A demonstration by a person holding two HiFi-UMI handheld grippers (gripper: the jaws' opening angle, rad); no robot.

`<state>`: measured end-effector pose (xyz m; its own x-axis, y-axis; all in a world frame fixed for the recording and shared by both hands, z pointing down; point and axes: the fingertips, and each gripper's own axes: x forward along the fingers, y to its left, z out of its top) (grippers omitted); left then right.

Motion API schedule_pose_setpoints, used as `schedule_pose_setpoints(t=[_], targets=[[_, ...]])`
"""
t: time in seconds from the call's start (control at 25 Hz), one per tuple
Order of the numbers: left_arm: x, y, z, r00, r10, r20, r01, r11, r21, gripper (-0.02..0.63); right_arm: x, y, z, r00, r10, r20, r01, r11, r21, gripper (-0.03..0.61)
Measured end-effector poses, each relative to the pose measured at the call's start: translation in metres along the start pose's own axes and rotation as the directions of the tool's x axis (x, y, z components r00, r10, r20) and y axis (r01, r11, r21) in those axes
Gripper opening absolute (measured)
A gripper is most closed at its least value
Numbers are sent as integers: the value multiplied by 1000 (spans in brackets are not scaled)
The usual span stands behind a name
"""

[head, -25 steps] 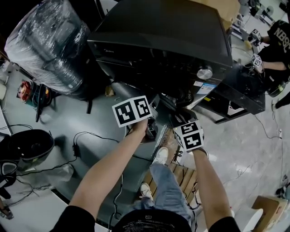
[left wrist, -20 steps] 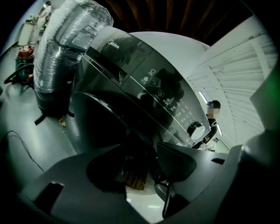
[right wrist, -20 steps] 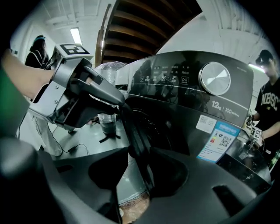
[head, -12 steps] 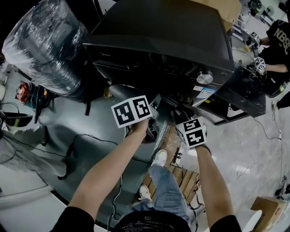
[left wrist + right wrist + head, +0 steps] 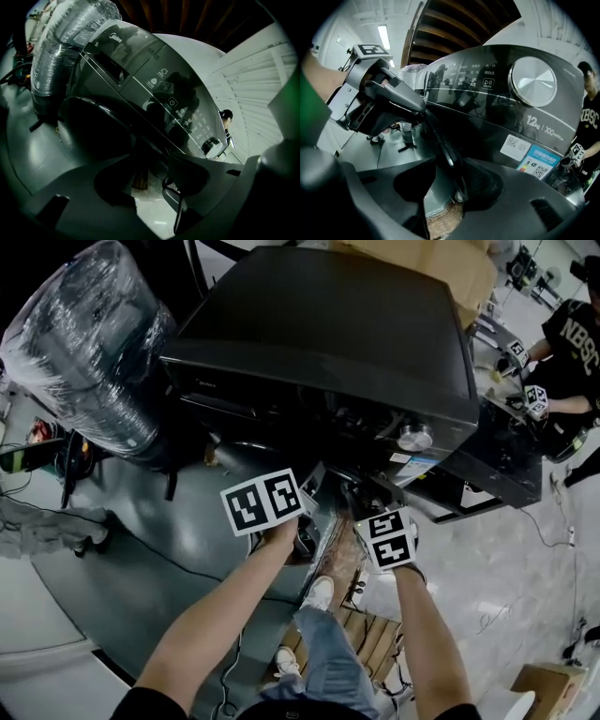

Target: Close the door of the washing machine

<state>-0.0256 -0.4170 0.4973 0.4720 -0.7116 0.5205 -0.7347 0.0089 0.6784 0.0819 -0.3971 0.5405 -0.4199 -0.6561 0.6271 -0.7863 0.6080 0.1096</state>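
Observation:
The black front-loading washing machine [image 5: 328,334] fills the top of the head view, with its silver knob [image 5: 532,86] on the glossy control panel [image 5: 154,79]. Its round dark door [image 5: 93,131] stands ajar below the panel. My left gripper [image 5: 314,486] is beside the door with open jaws and only floor showing between them [image 5: 145,183]. My right gripper [image 5: 370,498] straddles the door's thin curved rim [image 5: 447,150]. Its jaws are opening; the rim lies close to the right pad and apart from the left one.
A big plastic-wrapped cylinder [image 5: 89,352] stands left of the machine. Another black appliance [image 5: 497,465] sits at the right, with a person [image 5: 572,343] behind it. A wooden pallet [image 5: 366,634] lies under my feet, and a cardboard box [image 5: 539,685] sits at the lower right.
Both grippers have shifted a little down and left in the head view, staying at the door. A person crossing the floor at the left has moved on.

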Motion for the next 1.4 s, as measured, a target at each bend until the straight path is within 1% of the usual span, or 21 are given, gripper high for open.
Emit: schedule_pose_setpoints(t=[0.16,0.44,0.64,0.88,1.2,1.4], targets=[[6,-2,3,1000,0,4,0,1000,-14,227,4,-8,3,999,-27,22,27,1000,-2,178],[13,-4,11,1000,-12,16,12,1000,-20,222,7,-26,6,993,-91,73,88,996,33,178],[14,-4,11,1000,-10,8,11,1000,-22,221,8,-26,7,995,-96,27,95,995,34,179],[16,-4,12,1000,-10,-10,9,1000,-26,221,11,-27,8,991,-132,-3,132,991,33,192],[19,-5,14,1000,-14,-6,14,1000,-24,218,16,-32,11,991,-135,-22,136,991,21,195],[18,-4,14,1000,-16,17,16,1000,-15,218,17,-31,11,992,-123,-2,123,992,18,196]])
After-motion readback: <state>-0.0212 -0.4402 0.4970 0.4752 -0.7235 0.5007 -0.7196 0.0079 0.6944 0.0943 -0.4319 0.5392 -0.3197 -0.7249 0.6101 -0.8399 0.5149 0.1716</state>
